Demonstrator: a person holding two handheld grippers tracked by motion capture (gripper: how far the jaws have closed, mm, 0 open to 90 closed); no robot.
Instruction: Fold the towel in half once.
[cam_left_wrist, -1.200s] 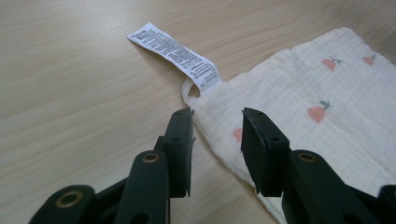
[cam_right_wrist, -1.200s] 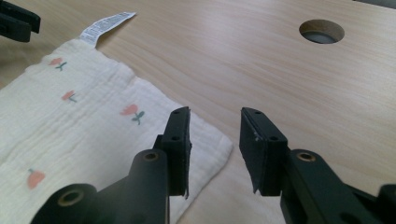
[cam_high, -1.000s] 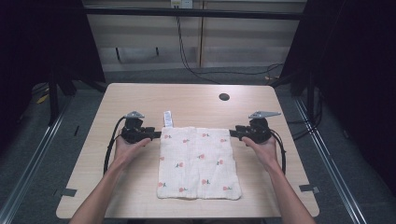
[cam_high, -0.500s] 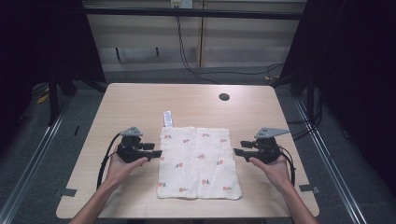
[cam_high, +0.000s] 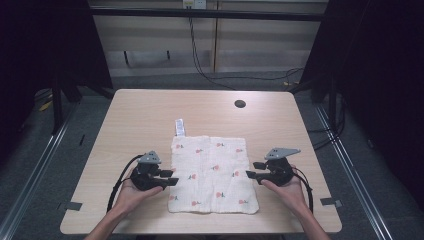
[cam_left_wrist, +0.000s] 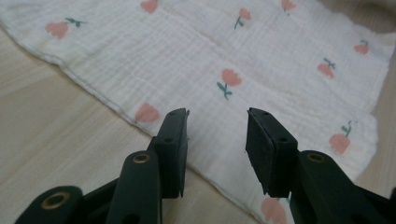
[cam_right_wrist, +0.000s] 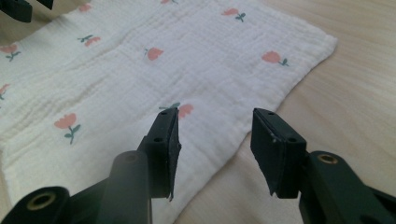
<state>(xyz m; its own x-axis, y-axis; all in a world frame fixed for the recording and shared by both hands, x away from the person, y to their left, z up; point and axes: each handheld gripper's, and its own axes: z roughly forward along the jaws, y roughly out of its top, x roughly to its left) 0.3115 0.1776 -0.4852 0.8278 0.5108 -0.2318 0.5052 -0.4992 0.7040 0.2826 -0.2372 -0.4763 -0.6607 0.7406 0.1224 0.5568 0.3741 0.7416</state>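
Flat now: white tulip-print cloth (cam_high: 212, 172), squarish, spread on table (cam_high: 140, 120).

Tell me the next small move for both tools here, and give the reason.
Probably ease both tools inward and down onto the cloth's side edges near its near corners, then close. The left tool and right tool sit open just outside opposite edges, jaws pointing at the cloth, which lies flat and ungrasped on the table.
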